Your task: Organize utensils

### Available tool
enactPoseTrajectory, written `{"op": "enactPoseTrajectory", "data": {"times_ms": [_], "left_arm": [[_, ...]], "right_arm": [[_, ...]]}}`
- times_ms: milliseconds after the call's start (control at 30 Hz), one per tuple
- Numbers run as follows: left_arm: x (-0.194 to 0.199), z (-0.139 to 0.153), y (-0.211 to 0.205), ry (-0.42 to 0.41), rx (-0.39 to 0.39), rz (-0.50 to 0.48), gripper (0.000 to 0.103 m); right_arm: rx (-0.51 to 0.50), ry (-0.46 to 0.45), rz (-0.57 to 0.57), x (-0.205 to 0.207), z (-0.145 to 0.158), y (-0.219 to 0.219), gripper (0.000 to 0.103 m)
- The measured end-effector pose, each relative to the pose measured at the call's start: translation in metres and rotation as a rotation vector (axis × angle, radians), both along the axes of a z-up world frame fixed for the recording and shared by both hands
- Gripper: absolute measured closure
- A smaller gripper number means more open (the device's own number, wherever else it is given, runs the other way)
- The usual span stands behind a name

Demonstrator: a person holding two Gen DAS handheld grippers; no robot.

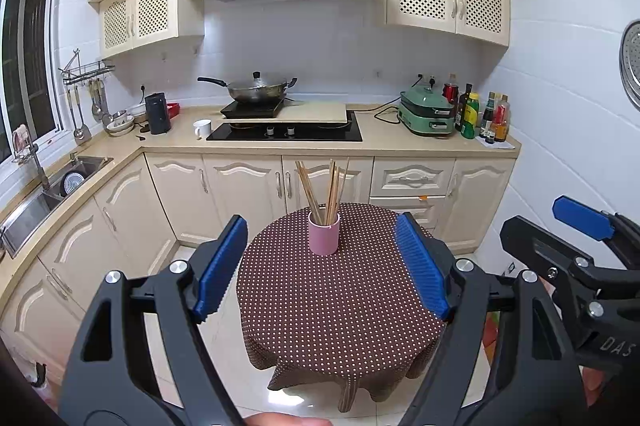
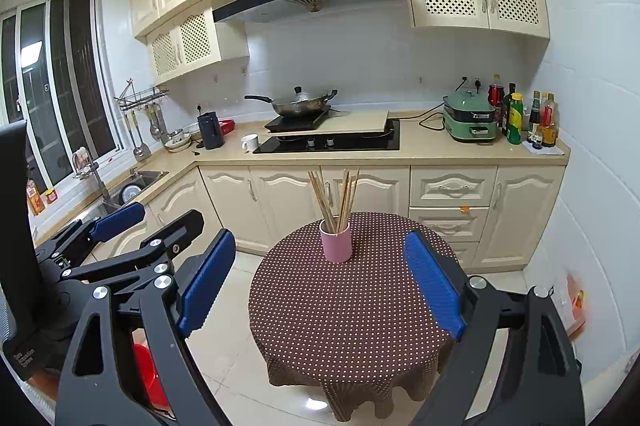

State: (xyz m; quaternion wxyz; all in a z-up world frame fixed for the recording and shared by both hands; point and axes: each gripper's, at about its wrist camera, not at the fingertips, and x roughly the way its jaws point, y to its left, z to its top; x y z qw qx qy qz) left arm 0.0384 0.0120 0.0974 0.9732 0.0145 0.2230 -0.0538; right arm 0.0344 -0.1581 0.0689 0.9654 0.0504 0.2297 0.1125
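The pink cup (image 1: 324,236) stands upright at the far part of the round table (image 1: 340,306) with the dotted cloth, and the wooden chopsticks (image 1: 324,189) stand inside it. The left gripper (image 1: 322,266) and the right gripper (image 2: 320,278) both have the jaws wide apart and hold nothing, well apart from the cup.

The pink cup (image 1: 324,237) hides the chopsticks' (image 1: 325,190) lower ends (their count is unclear). The dotted tablecloth (image 2: 348,310) covers the round table entirely, and bottle labels (image 2: 516,117) are too small to read.
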Motion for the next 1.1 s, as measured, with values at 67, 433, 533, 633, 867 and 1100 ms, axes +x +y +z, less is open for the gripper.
{"op": "enactPoseTrajectory", "data": {"times_ms": [67,433,533,633,867,1100], "left_arm": [[-0.002,-0.003,-0.002,0.003,0.017,0.016,0.027],[-0.013,-0.004,-0.004,-0.012,0.021,0.023,0.027],[-0.014,-0.004,-0.005,-0.014,0.023,0.023,0.027],[-0.015,-0.003,-0.005,-0.016,0.026,0.022,0.027],[-0.018,-0.002,-0.006,-0.016,0.031,0.019,0.027],[-0.019,-0.004,-0.005,-0.014,0.031,0.017,0.027]], "right_arm": [[-0.015,-0.001,-0.005,-0.002,-0.001,0.001,0.020],[-0.001,-0.004,-0.003,-0.009,-0.001,0.000,0.018],[0.002,-0.002,-0.007,-0.011,-0.001,-0.002,0.017],[0.006,0.000,-0.006,-0.012,-0.001,-0.003,0.016],[0.016,0.008,-0.013,-0.013,-0.003,-0.008,0.015],[0.027,0.006,-0.026,-0.016,-0.005,-0.010,0.013]]}}
